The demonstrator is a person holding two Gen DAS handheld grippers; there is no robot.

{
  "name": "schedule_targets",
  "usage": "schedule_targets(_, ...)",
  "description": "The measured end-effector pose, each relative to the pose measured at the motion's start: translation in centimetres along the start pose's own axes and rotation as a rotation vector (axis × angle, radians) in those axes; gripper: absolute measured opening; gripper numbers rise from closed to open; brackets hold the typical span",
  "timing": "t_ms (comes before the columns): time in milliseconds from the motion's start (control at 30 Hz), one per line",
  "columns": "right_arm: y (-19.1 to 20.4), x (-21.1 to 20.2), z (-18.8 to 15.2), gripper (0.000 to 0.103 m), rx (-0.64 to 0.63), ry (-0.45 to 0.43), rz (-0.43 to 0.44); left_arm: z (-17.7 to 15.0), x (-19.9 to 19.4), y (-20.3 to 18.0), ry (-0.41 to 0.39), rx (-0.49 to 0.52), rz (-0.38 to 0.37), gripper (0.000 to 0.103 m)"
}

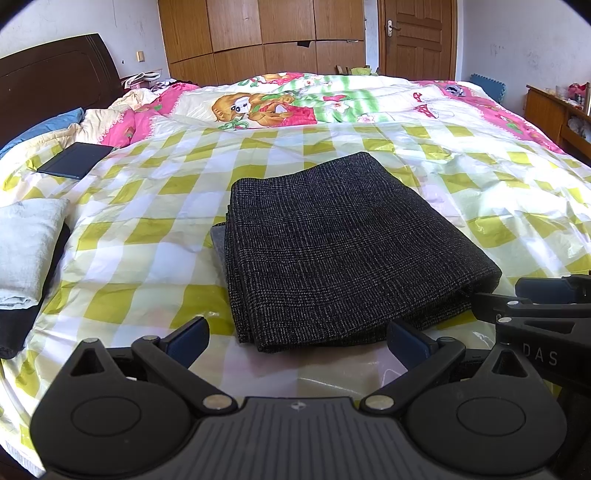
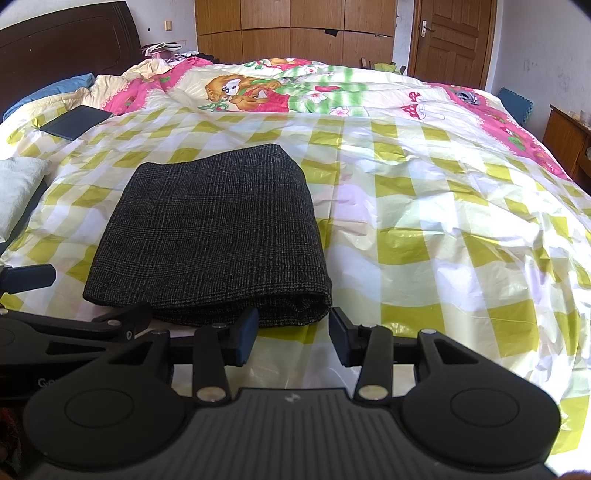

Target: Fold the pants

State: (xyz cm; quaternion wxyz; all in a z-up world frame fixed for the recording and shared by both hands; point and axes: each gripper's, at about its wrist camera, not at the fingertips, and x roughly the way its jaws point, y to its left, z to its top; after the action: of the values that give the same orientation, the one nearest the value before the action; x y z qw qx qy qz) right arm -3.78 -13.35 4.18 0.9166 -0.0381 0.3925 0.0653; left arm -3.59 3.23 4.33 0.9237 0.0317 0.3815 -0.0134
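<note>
The pants (image 1: 332,243) lie folded in a thick dark stack on the checked sheet (image 1: 147,206), mid-bed. Both grippers hover at the near edge, left gripper (image 1: 297,341) and right gripper (image 2: 292,338) spread and empty. Soft, heavyish weave — I'd pinch the rounded near fold, all layers together.

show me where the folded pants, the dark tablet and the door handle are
folded pants (image 1: 340,236), left wrist view, middle of top layer
dark tablet (image 1: 75,160), left wrist view, its flat face
door handle (image 2: 426,28), right wrist view, the metal lever
</note>
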Motion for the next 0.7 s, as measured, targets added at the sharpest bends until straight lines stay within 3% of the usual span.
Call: schedule_targets(700,-0.19,0.08,-0.12,0.044,-0.001,0.012,-0.011,-0.16,0.00,-0.44,0.024,0.001,0.005,0.103)
